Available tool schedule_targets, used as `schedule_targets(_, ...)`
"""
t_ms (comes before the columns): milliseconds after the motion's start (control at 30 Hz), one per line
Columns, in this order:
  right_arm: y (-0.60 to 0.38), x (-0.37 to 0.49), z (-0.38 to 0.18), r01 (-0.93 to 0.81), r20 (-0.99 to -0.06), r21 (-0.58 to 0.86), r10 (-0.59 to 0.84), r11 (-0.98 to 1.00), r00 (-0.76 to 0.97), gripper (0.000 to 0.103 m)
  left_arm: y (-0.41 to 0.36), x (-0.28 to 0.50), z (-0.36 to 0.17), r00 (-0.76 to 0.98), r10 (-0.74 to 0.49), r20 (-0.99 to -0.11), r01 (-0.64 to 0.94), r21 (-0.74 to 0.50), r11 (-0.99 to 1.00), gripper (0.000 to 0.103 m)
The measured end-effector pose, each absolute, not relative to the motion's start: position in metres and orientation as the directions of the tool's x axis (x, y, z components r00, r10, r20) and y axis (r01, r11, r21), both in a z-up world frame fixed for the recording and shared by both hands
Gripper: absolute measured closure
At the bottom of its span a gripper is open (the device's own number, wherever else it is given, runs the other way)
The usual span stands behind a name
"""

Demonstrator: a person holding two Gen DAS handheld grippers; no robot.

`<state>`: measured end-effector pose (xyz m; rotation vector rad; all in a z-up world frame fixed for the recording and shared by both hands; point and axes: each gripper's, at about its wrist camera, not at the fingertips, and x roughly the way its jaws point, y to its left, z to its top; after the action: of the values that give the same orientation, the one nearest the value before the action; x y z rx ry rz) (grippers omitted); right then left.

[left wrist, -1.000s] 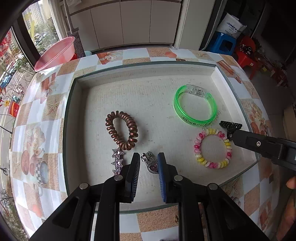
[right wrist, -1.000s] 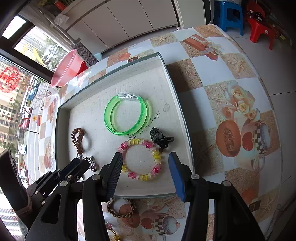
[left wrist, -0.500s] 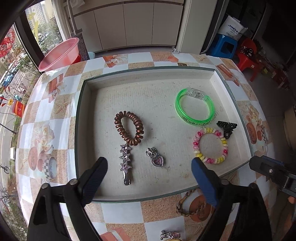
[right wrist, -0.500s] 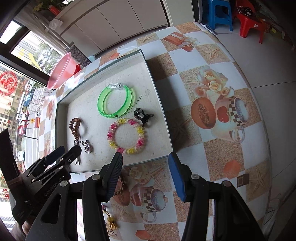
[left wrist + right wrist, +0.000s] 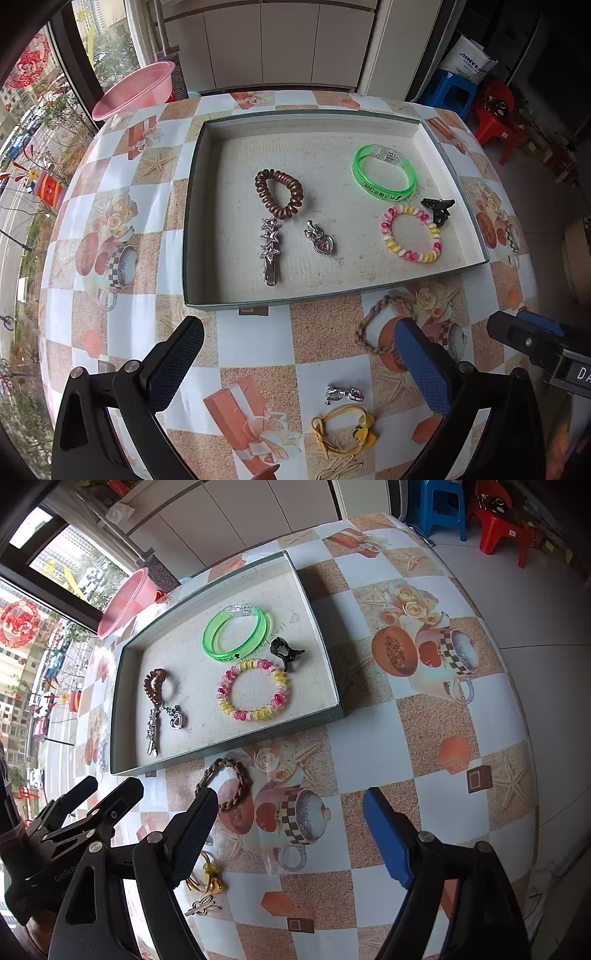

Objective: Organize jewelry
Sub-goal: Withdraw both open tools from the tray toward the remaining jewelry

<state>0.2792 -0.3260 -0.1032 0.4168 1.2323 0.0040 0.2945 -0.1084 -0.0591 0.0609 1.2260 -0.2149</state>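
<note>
A shallow tray (image 5: 192,206) (image 5: 332,672) holds a brown coil hair tie (image 5: 279,192), a star hair clip (image 5: 270,251), a heart pendant (image 5: 322,242), a green bangle (image 5: 384,177) (image 5: 236,631), a pink-yellow bracelet (image 5: 412,238) (image 5: 255,694) and a black claw clip (image 5: 437,210). On the table in front of the tray lie a braided brown band (image 5: 376,325) (image 5: 225,775), a small silver clip (image 5: 345,393) and a yellow hair tie (image 5: 343,428). My left gripper (image 5: 299,365) is open and empty above these. My right gripper (image 5: 291,834) is open and empty, to its right.
A pink basin (image 5: 136,88) sits beyond the table's far left edge. Blue and red stools (image 5: 476,99) stand on the floor at the right. The round table (image 5: 443,720) has a patterned cloth. A small gold butterfly piece (image 5: 203,908) lies near the front edge.
My left gripper opened, leaving the heart pendant in the tray, and both grippers pulled back out of the tray toward the table's front.
</note>
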Motion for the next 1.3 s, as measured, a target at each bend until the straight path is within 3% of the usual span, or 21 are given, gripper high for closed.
schedule_targets(333, -0.297, 0.247, -0.097, 0.159, -0.928, 0.237, 0.175, 0.958, 0.330, 0.019, -0.082, 0.236, -0.069, 0.257, -0.113, -0.960, 0.198, -0.062, 0.978, 0.000)
schedule_targets(433, -0.291, 0.238, -0.094, 0.145, -0.931, 0.211, 0.153, 0.967, 0.332, 0.000, -0.073, 0.221, -0.068, 0.254, -0.104, -0.962, 0.194, -0.055, 0.979, 0.000)
schedule_targets(667, -0.277, 0.214, -0.091, 0.108, -0.937, 0.127, 0.083, 0.986, 0.338, 0.000, -0.054, 0.194, -0.069, 0.239, -0.086, -0.967, 0.186, -0.042, 0.982, 0.000)
schedule_targets(1133, -0.272, 0.171, -0.121, 0.169, -0.978, 0.127, 0.096, 0.977, 0.183, 0.000, -0.051, 0.160, -0.085, 0.195, -0.057, -0.979, 0.230, -0.011, 0.973, 0.000)
schedule_targets(1300, -0.273, 0.165, -0.125, 0.172, -0.981, 0.124, 0.094, 0.977, 0.171, 0.000, -0.059, 0.150, -0.093, 0.164, -0.116, -0.980, 0.273, -0.068, 0.960, 0.000)
